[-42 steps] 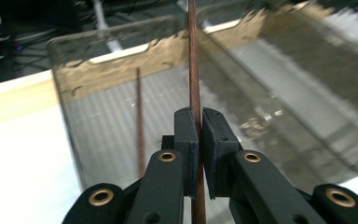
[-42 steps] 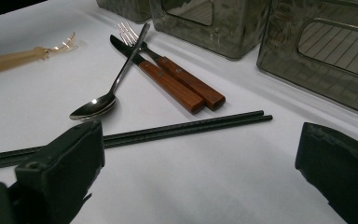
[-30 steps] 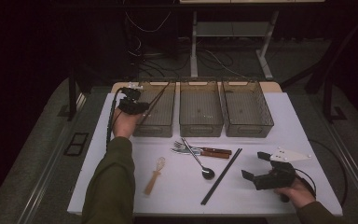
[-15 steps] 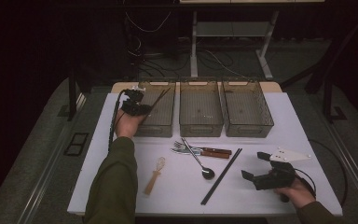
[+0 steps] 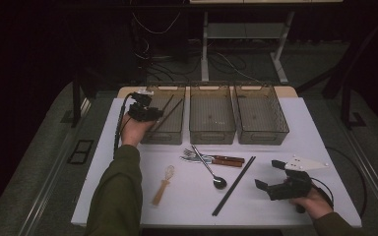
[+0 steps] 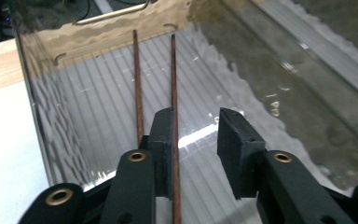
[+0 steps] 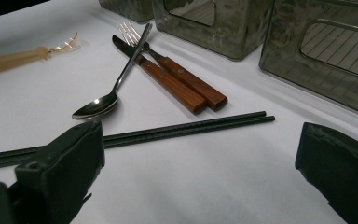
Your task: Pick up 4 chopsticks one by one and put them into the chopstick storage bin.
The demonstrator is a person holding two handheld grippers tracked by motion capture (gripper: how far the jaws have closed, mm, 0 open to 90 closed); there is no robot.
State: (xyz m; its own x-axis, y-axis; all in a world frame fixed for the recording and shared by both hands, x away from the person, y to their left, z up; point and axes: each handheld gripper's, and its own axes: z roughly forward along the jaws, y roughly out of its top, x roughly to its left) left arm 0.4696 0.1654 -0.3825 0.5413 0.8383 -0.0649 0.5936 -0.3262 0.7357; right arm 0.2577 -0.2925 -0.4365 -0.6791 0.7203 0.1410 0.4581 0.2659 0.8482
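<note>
My left gripper point(image 5: 145, 112) hovers over the near left corner of the left clear bin point(image 5: 165, 139). In the left gripper view its jaws point(image 6: 196, 119) have just been opening and stand apart. Two thin brown chopsticks point(image 6: 173, 70) lie lengthwise in the bin; one runs along the inner face of the left jaw and the other lies just outside it. Neither is pinched. The brown chopsticks point(image 5: 170, 112) slant across the bin in the high view. My right gripper point(image 5: 267, 174) rests open at the table's front right, with its jaws point(image 7: 200, 133) wide apart over the black chopsticks point(image 7: 191, 126).
On the white table lie black chopsticks point(image 5: 234, 186), a spoon point(image 5: 209, 169), a fork and knife with wooden handles point(image 5: 221, 160) and a small whisk point(image 5: 162, 184). A middle bin point(image 5: 211, 135) and a right bin point(image 5: 263, 137) stand behind them.
The brown chopsticks now lie lower in the left bin, loose from the left gripper. Both hands have stayed in place.
</note>
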